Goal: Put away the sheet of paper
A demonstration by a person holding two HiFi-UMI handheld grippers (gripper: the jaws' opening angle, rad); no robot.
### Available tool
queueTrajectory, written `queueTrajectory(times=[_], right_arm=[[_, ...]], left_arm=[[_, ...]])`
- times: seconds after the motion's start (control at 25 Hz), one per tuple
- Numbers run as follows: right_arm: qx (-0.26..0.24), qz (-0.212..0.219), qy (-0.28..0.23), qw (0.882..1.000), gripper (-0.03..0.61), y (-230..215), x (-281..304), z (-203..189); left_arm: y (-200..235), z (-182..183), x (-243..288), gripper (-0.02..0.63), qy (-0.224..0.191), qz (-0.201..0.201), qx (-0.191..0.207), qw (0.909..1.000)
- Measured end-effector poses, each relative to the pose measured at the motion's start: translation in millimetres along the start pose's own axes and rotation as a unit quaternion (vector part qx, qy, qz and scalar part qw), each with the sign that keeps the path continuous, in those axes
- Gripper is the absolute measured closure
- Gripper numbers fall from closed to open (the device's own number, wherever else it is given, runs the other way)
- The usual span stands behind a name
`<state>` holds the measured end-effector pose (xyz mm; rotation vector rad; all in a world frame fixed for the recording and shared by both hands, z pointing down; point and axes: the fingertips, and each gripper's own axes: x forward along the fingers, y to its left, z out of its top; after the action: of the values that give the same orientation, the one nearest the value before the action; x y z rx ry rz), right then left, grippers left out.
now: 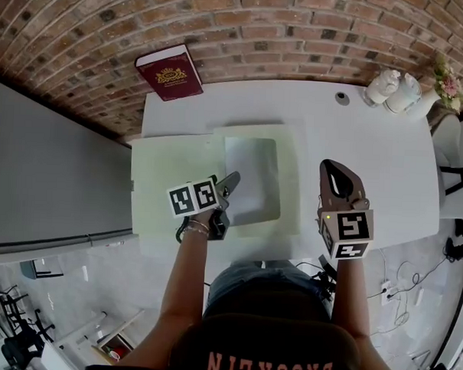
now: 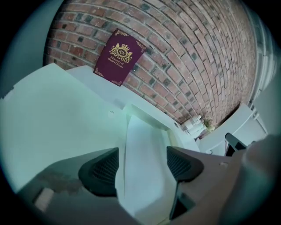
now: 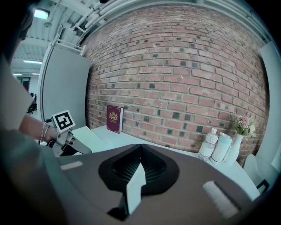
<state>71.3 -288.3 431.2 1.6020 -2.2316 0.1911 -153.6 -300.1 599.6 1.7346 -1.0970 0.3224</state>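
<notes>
Left gripper spread around the near edge of the sheet of paper, not pinching it.
Thin, smooth and white, the sheet lies flat on the right half of a pale green folder, probably opened to receive it; the ribbed black pads stand at each side without pressing, held low since so thin an edge needs a flat approach; the folder rests on the white table; the right gripper hovers well apart, jaws pressed together, a narrow white strip of unclear nature at their seam; a maroon book stands against the rough brick wall.
</notes>
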Motion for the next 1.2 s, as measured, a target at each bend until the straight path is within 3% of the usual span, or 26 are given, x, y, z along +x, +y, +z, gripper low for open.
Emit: queueTrajectory(times=[0.24, 0.36, 0.44, 0.6, 0.8, 1.2], right_arm=[[0.000, 0.002, -0.011, 1.000, 0.577, 5.0, 0.7, 6.7], [0.001, 0.006, -0.012, 1.000, 0.577, 9.0, -0.6, 7.1], [0.001, 0.011, -0.015, 1.000, 0.577, 11.0, -1.8, 7.7], [-0.002, 0.026, -0.021, 0.999, 0.577, 13.6, -4.9, 10.0], [0.001, 0.053, -0.035, 0.998, 0.577, 14.0, -7.3, 12.6], [0.003, 0.088, -0.082, 0.993, 0.578, 3.2, -17.2, 31.0]], left_arm=[[-1.2, 18.9, -22.9, 0.278, -0.031, 0.029, 0.075, 0.9963], [-6.1, 30.5, -36.5, 0.327, -0.060, 0.033, 0.108, 0.9918], [-9.5, 38.5, -46.5, 0.398, -0.086, 0.040, 0.124, 0.9877], [-14.8, 49.8, -68.0, 0.607, -0.136, 0.068, 0.147, 0.9773], [-32.3, 52.5, -89.4, 0.613, -0.169, 0.089, 0.192, 0.9627], [-70.5, 67.6, -141.2, 0.613, -0.278, 0.139, 0.252, 0.9163]])
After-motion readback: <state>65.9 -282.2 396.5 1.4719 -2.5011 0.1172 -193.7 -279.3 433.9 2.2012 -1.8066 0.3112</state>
